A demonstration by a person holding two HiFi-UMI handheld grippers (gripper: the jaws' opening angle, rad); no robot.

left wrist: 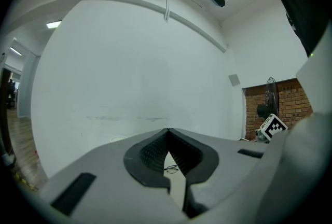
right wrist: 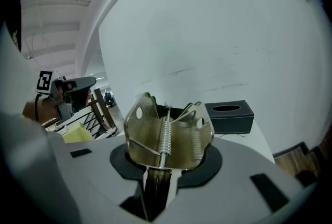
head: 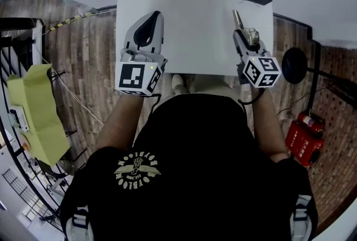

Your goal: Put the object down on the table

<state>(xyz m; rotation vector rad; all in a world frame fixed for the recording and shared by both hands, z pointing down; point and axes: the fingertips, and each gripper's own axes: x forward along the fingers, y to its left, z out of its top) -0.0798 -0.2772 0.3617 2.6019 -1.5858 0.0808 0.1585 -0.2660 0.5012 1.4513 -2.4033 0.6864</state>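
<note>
Risk: metal spring clip [right wrist: 168, 135], gripped by right tongs [head: 243, 36], could be bounced if released above counter [head: 195, 28]; left tongs [head: 152, 19] closed, empty.

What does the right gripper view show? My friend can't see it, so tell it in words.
The grey right tongs pinch a shiny brass-coloured metal spring clip, its two holed handles sticking out ahead. Behind it a black rectangular tissue box sits on a white table by a white wall.
</note>
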